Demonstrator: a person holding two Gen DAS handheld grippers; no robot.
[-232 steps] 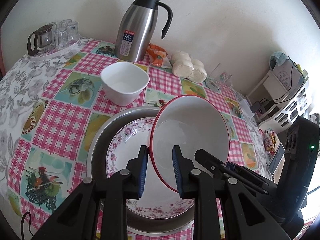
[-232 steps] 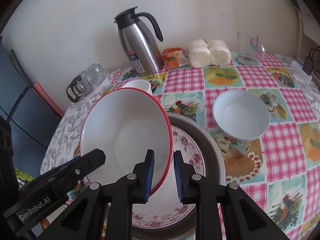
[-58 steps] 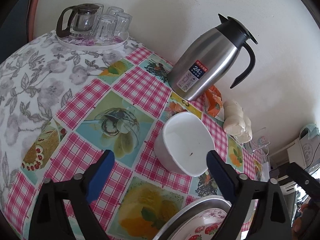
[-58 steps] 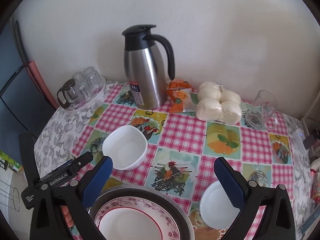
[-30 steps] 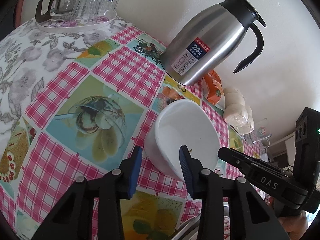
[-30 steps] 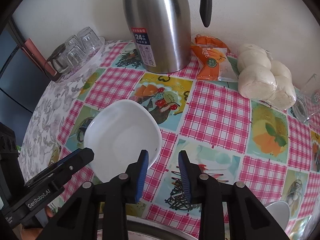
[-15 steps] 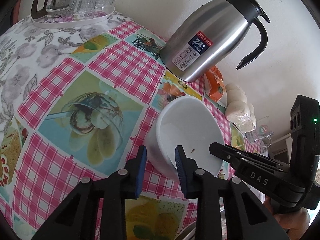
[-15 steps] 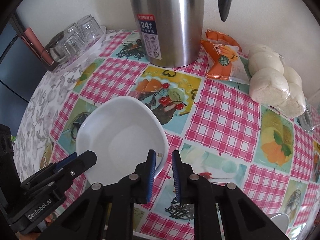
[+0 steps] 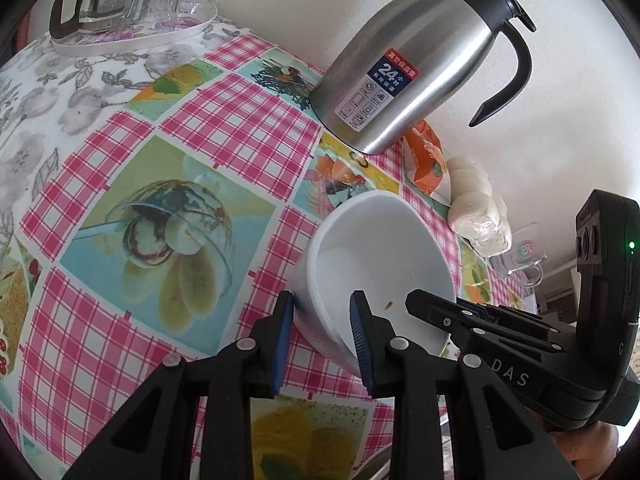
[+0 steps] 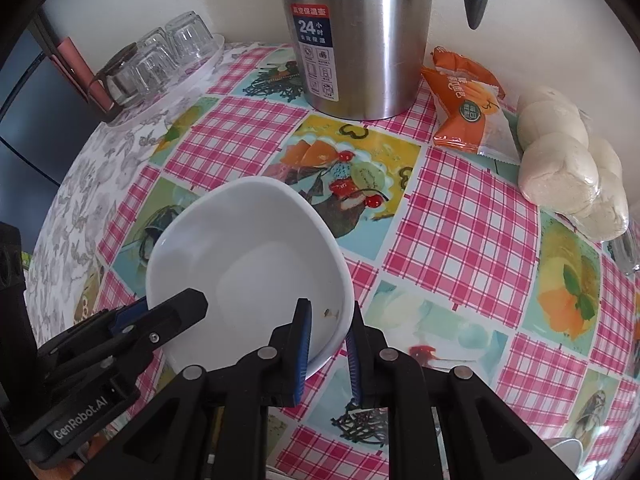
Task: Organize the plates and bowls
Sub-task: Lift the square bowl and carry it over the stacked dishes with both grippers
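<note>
Wall: plain off-white painted wall (image 9: 304,4), bare, running behind the table.
Table: round table under a glossy plastic cloth of pink gingham squares and fruit-and-dessert pictures (image 10: 460,216); a second grey-and-white floral cloth (image 9: 48,92) covers its far left part.
Left edge: dark blue-grey panel (image 10: 36,92) with a pinkish strip beside it, standing past the table.
Light: soft, even daylight; weak shadows.

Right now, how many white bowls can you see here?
2. The square bowl is mid-table, its rim gripped by the left tool and right tool. A second bowl barely shows at the right wrist view's lower right edge. Others may be hidden.
</note>
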